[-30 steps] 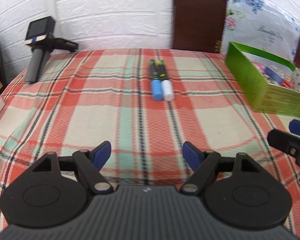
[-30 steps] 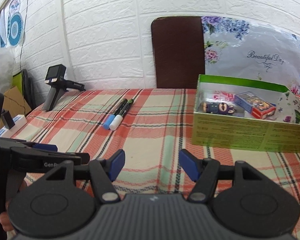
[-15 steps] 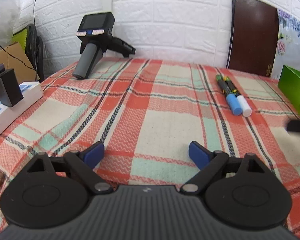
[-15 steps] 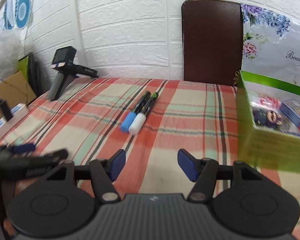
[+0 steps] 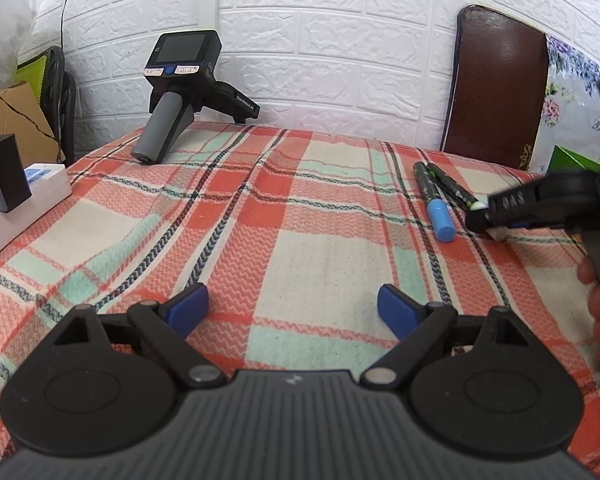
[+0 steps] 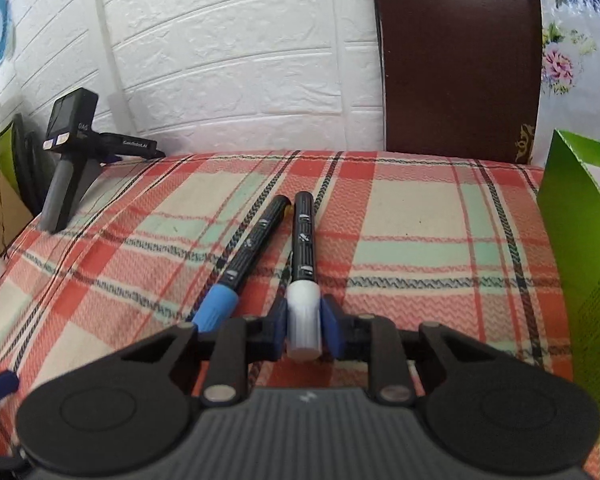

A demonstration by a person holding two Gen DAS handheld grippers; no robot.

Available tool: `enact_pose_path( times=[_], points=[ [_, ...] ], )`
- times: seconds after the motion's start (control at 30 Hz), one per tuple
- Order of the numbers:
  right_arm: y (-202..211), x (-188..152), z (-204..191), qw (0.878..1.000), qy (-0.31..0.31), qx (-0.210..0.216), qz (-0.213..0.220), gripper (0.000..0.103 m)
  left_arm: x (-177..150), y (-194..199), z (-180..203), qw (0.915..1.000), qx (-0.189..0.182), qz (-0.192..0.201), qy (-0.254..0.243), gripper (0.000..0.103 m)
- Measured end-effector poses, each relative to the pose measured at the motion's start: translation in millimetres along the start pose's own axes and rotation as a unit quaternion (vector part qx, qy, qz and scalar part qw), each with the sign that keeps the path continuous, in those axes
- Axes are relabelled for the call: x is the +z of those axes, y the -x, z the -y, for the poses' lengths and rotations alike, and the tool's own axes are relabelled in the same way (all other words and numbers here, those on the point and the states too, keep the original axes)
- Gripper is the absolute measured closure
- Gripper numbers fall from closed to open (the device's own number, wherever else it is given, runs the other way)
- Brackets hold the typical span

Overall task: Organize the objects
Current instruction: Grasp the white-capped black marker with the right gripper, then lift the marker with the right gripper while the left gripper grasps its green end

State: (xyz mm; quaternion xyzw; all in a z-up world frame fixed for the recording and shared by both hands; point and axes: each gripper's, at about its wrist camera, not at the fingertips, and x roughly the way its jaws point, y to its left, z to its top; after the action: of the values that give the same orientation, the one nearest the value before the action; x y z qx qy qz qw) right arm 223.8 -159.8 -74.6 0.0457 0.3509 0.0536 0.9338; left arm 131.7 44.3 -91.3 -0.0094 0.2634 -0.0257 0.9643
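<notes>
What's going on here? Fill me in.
A person is tidying a plaid-covered table with two tools. The right hand-held gripper is shut on the white-capped marker, which lies on the cloth beside the blue-capped marker. The left hand-held gripper is open and holds nothing. A green box stands to the right.

open middle: the plaid desk (image 5: 300, 248) is bare in front of the left gripper (image 5: 292, 304), whose jaws stand wide.
right side: the green box (image 6: 576, 264) walls off the right edge.
centre right: the blue-capped marker (image 6: 236, 276) lies just beside the white-capped marker (image 6: 304, 280).
far left: a spare handheld gripper (image 5: 176, 96) stands at the wall.
left edge: a power strip (image 5: 28, 200).
</notes>
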Motion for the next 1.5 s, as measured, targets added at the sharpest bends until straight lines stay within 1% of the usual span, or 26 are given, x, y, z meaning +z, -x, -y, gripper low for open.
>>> enact_pose_path(
  times=[0.1, 0.2, 0.3, 0.4, 0.47, 0.5, 0.53, 0.6, 0.67, 0.7, 0.73, 0.77, 0.8, 0.83, 0.87, 0.9, 0.93, 0.97, 1.0, 1.03, 1.07, 1.13, 1.23, 1.33, 1.4, 1.5],
  points=[
    [16, -13, 2, 1.0, 0.018, -0.002, 0.004, 0.083, 0, 0, 0, 1.0, -0.001, 0.0, 0.001, 0.011],
    [41, -33, 9, 1.0, 0.013, 0.011, 0.004, 0.083, 1, -1, 0, 1.0, -0.001, -0.001, 0.0, 0.011],
    [71, -54, 21, 0.999, -0.021, 0.044, -0.01, 0.083, 1, -2, 2, 1.0, 0.004, -0.004, -0.007, 0.011],
    [101, -76, 36, 0.993, -0.069, 0.088, -0.03, 0.083, 2, -2, 8, 0.9994, 0.017, -0.014, -0.026, 0.01],
    [118, -91, 42, 0.99, -0.087, 0.105, -0.033, 0.083, 3, 2, 15, 0.9987, 0.029, -0.029, -0.031, 0.011],
    [125, -98, 44, 0.989, -0.091, 0.111, -0.033, 0.083, 5, 6, 19, 0.9985, 0.022, -0.043, -0.025, 0.011],
    [130, -102, 45, 0.988, -0.092, 0.116, -0.033, 0.083, 6, 11, 25, 0.9981, 0.007, -0.057, -0.02, 0.011],
    [138, -108, 47, 0.987, -0.097, 0.125, -0.033, 0.083, 7, 23, 44, 0.9959, -0.031, -0.081, -0.028, 0.013],
    [139, -110, 52, 0.984, -0.11, 0.135, -0.033, 0.083, 11, 32, 65, 0.9896, -0.085, -0.111, -0.033, 0.017],
    [139, -110, 55, 0.983, -0.116, 0.141, -0.033, 0.083, 13, 34, 74, 0.9846, -0.112, -0.132, -0.024, 0.018],
    [139, -111, 57, 0.981, -0.121, 0.146, -0.033, 0.083, 15, 34, 81, 0.9775, -0.14, -0.157, -0.009, 0.018],
    [139, -112, 59, 0.98, -0.125, 0.151, -0.032, 0.083, 16, 31, 87, 0.9685, -0.167, -0.184, 0.009, 0.019],
    [140, -113, 61, 0.979, -0.128, 0.157, -0.031, 0.083, 15, 27, 92, 0.9593, -0.186, -0.211, 0.026, 0.019],
    [141, -116, 63, 0.978, -0.131, 0.162, -0.03, 0.083, 14, 24, 98, 0.9557, -0.19, -0.222, 0.033, 0.02],
    [142, -118, 65, 0.976, -0.134, 0.167, -0.03, 0.083, 14, 24, 106, 0.9581, -0.182, -0.219, 0.025, 0.025],
    [143, -120, 67, 0.975, -0.139, 0.173, -0.03, 0.083, 14, 25, 114, 0.9585, -0.181, -0.22, 0.012, 0.032],
    [144, -122, 70, 0.973, -0.143, 0.179, -0.029, 0.083, 14, 25, 120, 0.9572, -0.186, -0.222, 0.005, 0.05],
    [146, -124, 73, 0.972, -0.146, 0.183, -0.028, 0.083, 15, 24, 125, 0.9534, -0.197, -0.228, 0.007, 0.068],
    [148, -124, 75, 0.972, -0.146, 0.185, -0.024, 0.083, 15, 24, 131, 0.9488, -0.207, -0.238, 0.011, 0.076],
    [151, -124, 77, 0.973, -0.144, 0.18, -0.017, 0.083, 17, 24, 135, 0.9464, -0.215, -0.24, 0.016, 0.078],
    [153, -123, 79, 0.975, -0.14, 0.174, -0.011, 0.083, 22, 24, 142, 0.947, -0.218, -0.235, 0.013, 0.079],
    [158, -120, 88, 0.974, -0.146, 0.173, 0.009, 0.083, 35, 30, 157, 0.9493, -0.228, -0.217, -0.005, 0.081],
    [166, -109, 101, 0.975, -0.149, 0.158, 0.046, 0.083, 60, 39, 182, 0.9484, -0.255, -0.185, -0.03, 0.083],
    [174, -91, 116, 0.977, -0.142, 0.131, 0.091, 0.083, 86, 39, 210, 0.9476, -0.273, -0.154, -0.062, 0.083],
    [178, -77, 127, 0.976, -0.139, 0.114, 0.119, 0.083, 99, 34, 229, 0.9468, -0.279, -0.14, -0.077, 0.083],
    [175, -56, 145, 0.975, -0.141, 0.089, 0.144, 0.083, 114, 22, 254, 0.9463, -0.287, -0.119, -0.091, 0.083]
  ],
)
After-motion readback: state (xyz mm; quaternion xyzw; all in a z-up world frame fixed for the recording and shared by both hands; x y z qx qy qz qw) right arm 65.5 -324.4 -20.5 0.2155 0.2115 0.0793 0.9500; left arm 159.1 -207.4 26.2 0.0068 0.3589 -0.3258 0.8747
